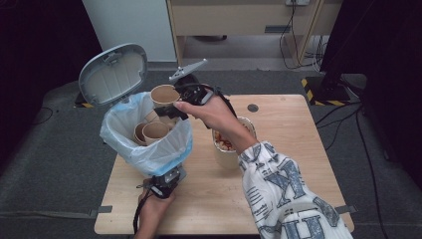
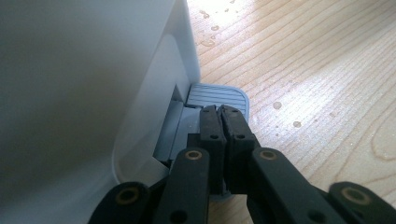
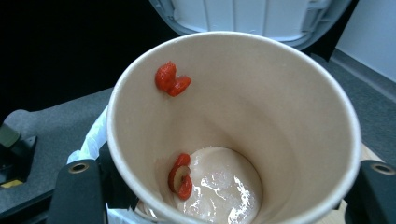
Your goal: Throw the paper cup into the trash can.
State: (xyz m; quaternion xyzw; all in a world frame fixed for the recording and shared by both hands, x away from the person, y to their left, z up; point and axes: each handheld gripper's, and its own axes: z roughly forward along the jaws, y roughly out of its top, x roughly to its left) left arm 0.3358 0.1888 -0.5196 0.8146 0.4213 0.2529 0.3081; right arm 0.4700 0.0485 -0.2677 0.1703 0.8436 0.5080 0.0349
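Holding a paper cup [image 1: 164, 94] in my right tool [image 1: 171, 107], I have its jaws clamped on the cup's sides, the cup poised over the open mouth of the bin [image 1: 149, 149]; in the right gripper view the cup [image 3: 243, 116] has red bits stuck to its inner wall and a pale wet residue at the bottom. My left tool [image 2: 223, 122] is fully closed, its tips pressing on the bin's grey pedal [image 2: 217, 95] at the base. The lid [image 1: 113, 73] stands raised. More cups [image 1: 149, 132] lie inside the blue liner. A tub of food [image 1: 226, 144] sits just beside the bin on the tabletop [image 1: 288, 129]
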